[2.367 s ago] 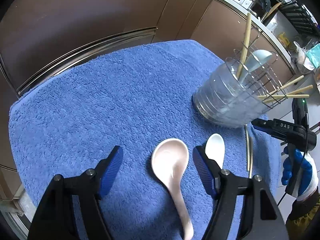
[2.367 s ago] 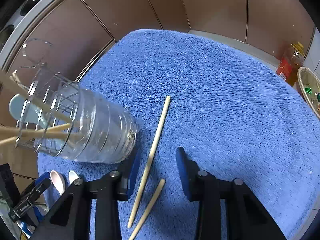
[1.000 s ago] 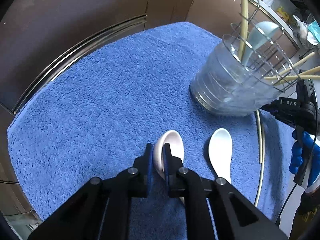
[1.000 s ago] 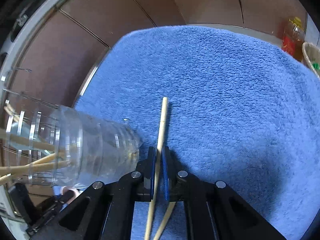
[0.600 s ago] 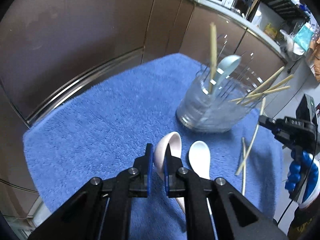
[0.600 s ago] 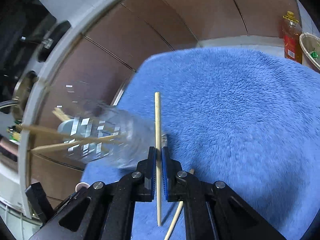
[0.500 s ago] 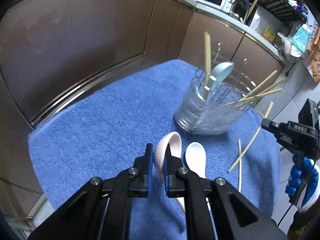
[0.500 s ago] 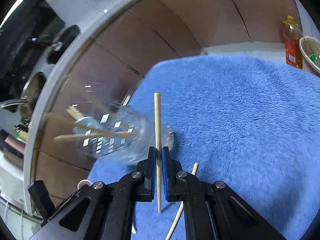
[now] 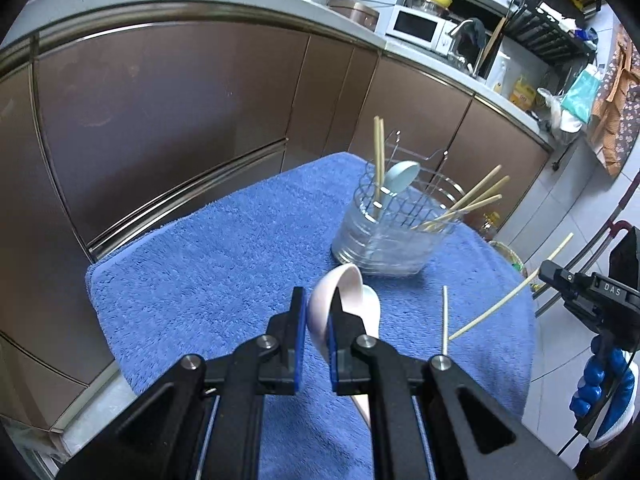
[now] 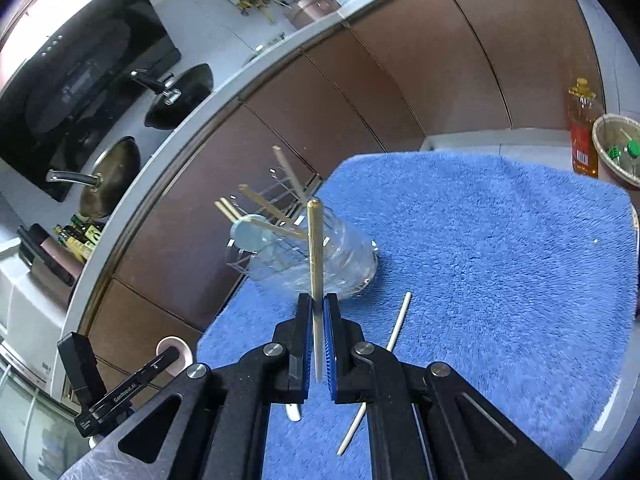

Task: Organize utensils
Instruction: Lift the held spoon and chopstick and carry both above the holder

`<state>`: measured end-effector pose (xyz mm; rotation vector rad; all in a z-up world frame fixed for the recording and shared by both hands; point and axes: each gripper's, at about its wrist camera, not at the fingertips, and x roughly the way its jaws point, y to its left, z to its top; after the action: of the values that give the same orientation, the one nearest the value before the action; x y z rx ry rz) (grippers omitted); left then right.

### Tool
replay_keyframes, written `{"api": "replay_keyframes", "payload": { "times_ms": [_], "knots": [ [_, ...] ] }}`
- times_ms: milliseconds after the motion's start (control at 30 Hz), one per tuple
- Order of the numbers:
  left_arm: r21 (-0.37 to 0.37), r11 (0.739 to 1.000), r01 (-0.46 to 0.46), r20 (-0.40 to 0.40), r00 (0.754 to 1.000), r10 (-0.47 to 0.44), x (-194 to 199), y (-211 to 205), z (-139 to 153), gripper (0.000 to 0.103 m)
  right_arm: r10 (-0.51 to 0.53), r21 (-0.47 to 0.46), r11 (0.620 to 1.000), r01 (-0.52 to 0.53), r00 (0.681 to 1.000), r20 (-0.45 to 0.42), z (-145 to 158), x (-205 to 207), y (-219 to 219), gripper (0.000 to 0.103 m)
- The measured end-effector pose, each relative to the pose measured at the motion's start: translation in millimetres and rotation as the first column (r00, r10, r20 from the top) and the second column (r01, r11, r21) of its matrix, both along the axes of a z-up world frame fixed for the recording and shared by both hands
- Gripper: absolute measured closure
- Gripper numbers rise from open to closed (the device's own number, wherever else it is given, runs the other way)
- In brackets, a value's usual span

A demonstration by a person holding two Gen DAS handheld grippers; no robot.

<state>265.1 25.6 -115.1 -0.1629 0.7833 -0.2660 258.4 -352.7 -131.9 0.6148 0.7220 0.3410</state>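
Note:
My left gripper [image 9: 317,312] is shut on a pink ceramic spoon [image 9: 334,290] and holds it above the blue towel [image 9: 208,264]. A white spoon [image 9: 370,310] lies on the towel just behind it. My right gripper [image 10: 317,312] is shut on a wooden chopstick [image 10: 314,248], lifted off the towel [image 10: 500,260]. The same chopstick [image 9: 508,300] shows in the left wrist view. The clear utensil holder [image 9: 394,228] with a wire rack stands on the towel and holds several chopsticks and a pale blue spoon [image 9: 398,178]. The holder [image 10: 316,256] is just beyond my right gripper.
One chopstick [image 10: 378,372] lies on the towel by the right gripper and shows in the left view [image 9: 444,318]. Brown cabinet fronts [image 9: 180,120] stand behind the table. An oil bottle [image 10: 584,136] and a basket [image 10: 616,148] sit past the towel's far edge.
Both grippers closed, the left on the pink spoon and the right on a chopstick, and have lifted them off the towel. The holder now sits farther from both cameras.

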Motion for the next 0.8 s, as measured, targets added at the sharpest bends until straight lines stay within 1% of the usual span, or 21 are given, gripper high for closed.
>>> {"api": "replay_keyframes", "payload": {
  "times_ms": [200,333,433,567,667,800],
  "knots": [
    [-0.012,1.0,0.004,0.039,0.999,-0.003,-12,-5,21,0.095,0.015,-0.006,1.0,-0.014,0.997,0.077,33,-22,4,0.097],
    [-0.026,1.0,0.005,0.076,0.997,-0.003,-11,-10,40,0.095,0.03,-0.01,1.0,-0.029,0.991,0.128,55,-25,8,0.097],
    [-0.037,0.999,0.005,0.105,0.994,-0.001,-3,-15,57,0.095,0.045,-0.025,0.999,-0.041,0.984,0.174,74,-23,16,0.097],
    [-0.048,0.999,-0.007,0.173,0.985,0.015,12,-26,86,0.095,0.056,-0.045,0.998,-0.047,0.972,0.227,95,-16,26,0.097],
    [-0.048,0.999,-0.025,0.222,0.975,0.035,26,-36,103,0.095,0.058,-0.086,0.996,-0.036,0.96,0.273,114,-7,35,0.097],
    [-0.048,0.998,-0.049,0.268,0.962,0.06,49,-53,119,0.095,0.05,-0.148,0.989,-0.003,0.948,0.314,128,7,44,0.097]
  ]
}}
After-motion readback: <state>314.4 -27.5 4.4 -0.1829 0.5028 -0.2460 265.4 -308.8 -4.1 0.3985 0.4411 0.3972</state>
